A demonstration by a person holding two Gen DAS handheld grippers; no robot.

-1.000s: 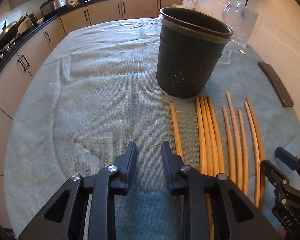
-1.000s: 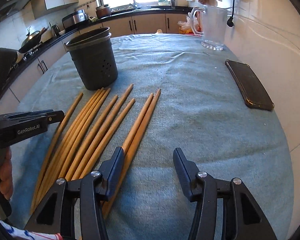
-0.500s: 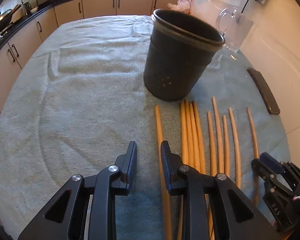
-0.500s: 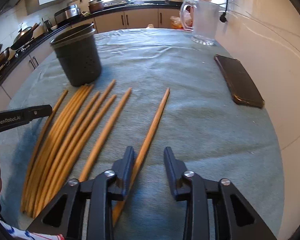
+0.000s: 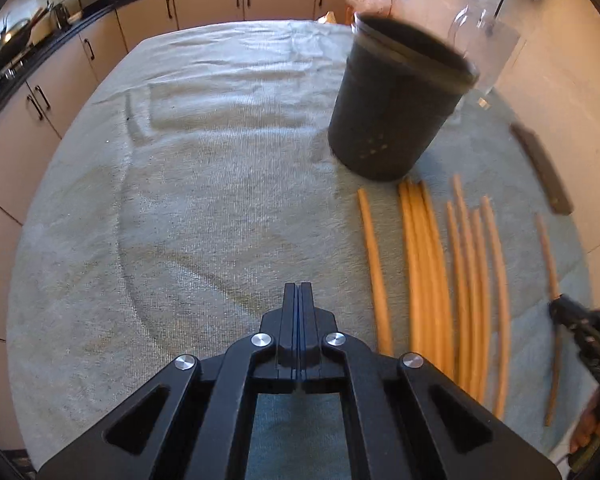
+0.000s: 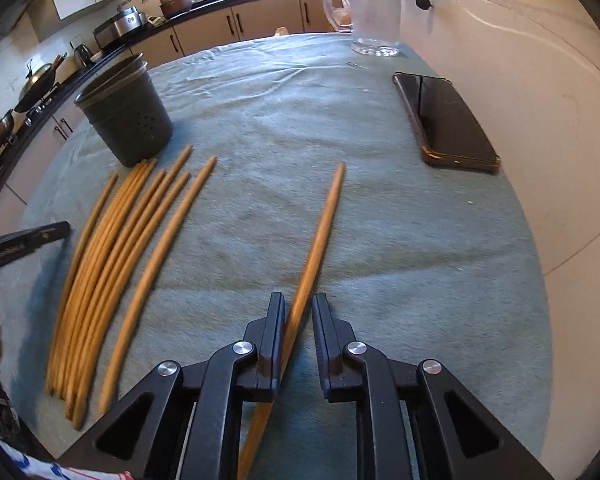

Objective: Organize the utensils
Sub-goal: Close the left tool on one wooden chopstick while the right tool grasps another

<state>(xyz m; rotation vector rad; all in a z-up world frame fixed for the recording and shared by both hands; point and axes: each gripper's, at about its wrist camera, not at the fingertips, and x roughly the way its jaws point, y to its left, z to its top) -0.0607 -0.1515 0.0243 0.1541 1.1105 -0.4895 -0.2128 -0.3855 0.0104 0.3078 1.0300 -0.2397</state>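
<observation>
Desk [image 6: 400, 240] covered in a grey-green towel, everything on it.

Black holder [image 6: 126, 118] upright at far left in the right view, open top, nothing seen sticking out of it. Reads as early in the job: no chopstick in yet.

Bundle of chopsticks [image 6: 112, 248] flat on the towel just short of the holder, long axes roughly toward it, tips near its base. Same bundle [image 5: 440, 264] off to the right in the left view.

Lone chopstick [image 6: 320, 236] lying apart from the bundle, on its right. Long axis nearly straight ahead of the right gripper [image 6: 298, 316], leaning slightly right at the far end. Near end running back between the jaws and under the gripper body.

Right jaws narrowed around that stick, left pad at or almost on it, gap visible on the right side. Not clamped yet by the look of it.

Left gripper [image 5: 299, 300] over bare towel, jaws pressed together, holding nothing. Chopsticks to its right, none ahead of it.

Right hand clearly nearer. Likely next: finish the pinch, lift, swing left toward the holder. Grip near one end, so expect the long free end to droop or pivot.
</observation>
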